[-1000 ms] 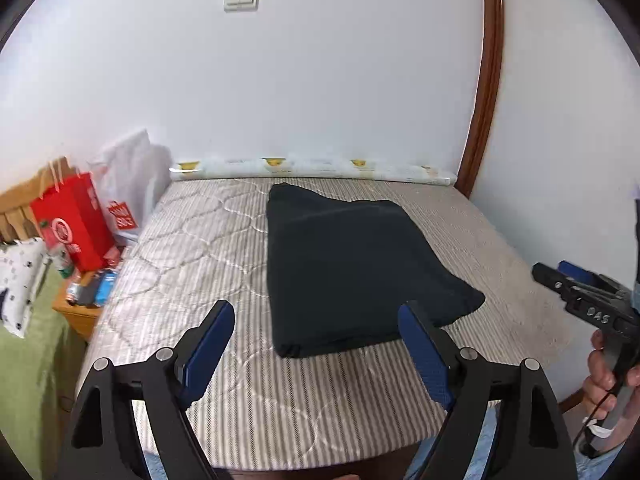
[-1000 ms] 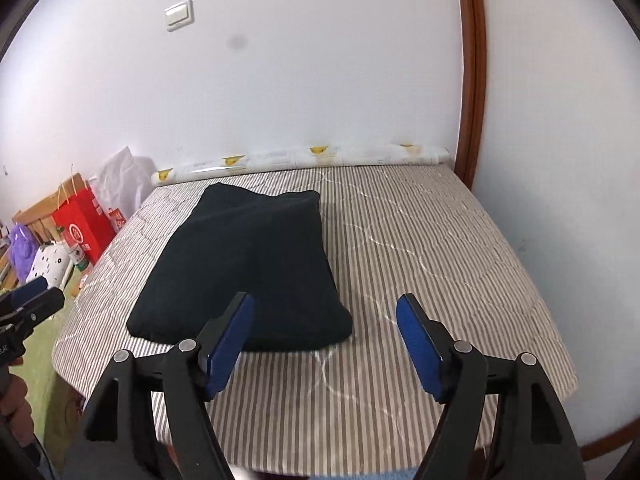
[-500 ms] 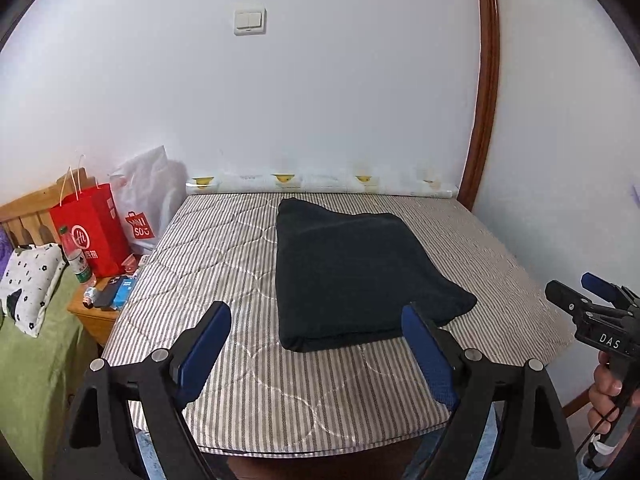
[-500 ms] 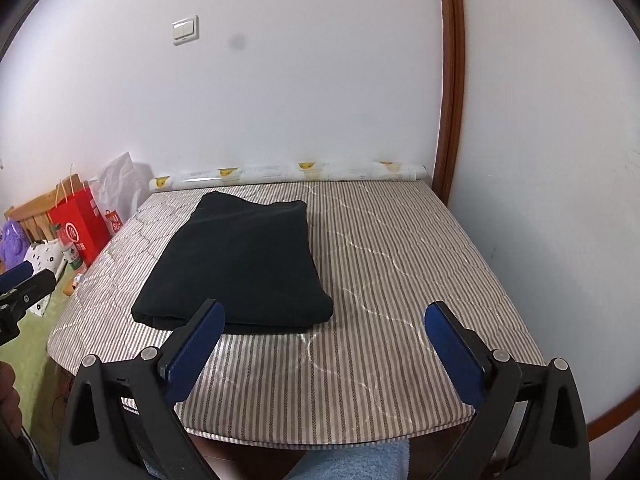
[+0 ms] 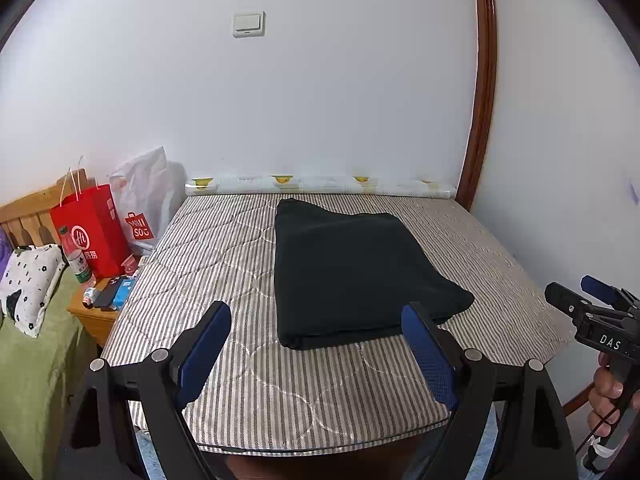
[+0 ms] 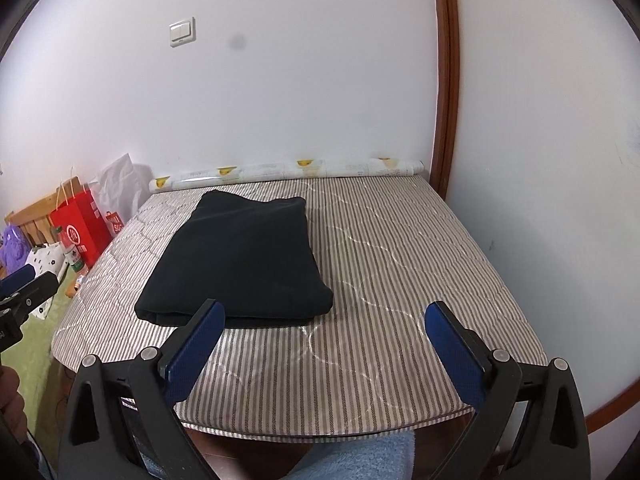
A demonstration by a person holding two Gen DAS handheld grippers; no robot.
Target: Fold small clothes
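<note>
Hidden or cut off: both gripper bodies run off the near edge of their views; the person shows only as a hand (image 5: 610,392) on the right gripper's handle and a strip of blue cloth at the near edge of the right wrist view.
Hard to make out: small items on the wooden bedside stand (image 5: 94,312) at far left are too small to name.
Left gripper (image 5: 316,344): fingers (image 5: 204,346) spread wide, nothing between them, raised over the near edge of the striped mattress (image 5: 280,392), touching nothing.
Right gripper (image 6: 326,344): jaws have just been opening and now stand wide apart; empty, clear of the cloth.
Black garment (image 5: 352,268): folded into a thick rectangle, flat on the mattress, left of centre in the right wrist view, beyond both sets of fingertips.
Far edge: a printed roll (image 6: 288,170) lies along the wall.
Far left: red paper bag (image 5: 94,232), white plastic bag (image 5: 146,200).
</note>
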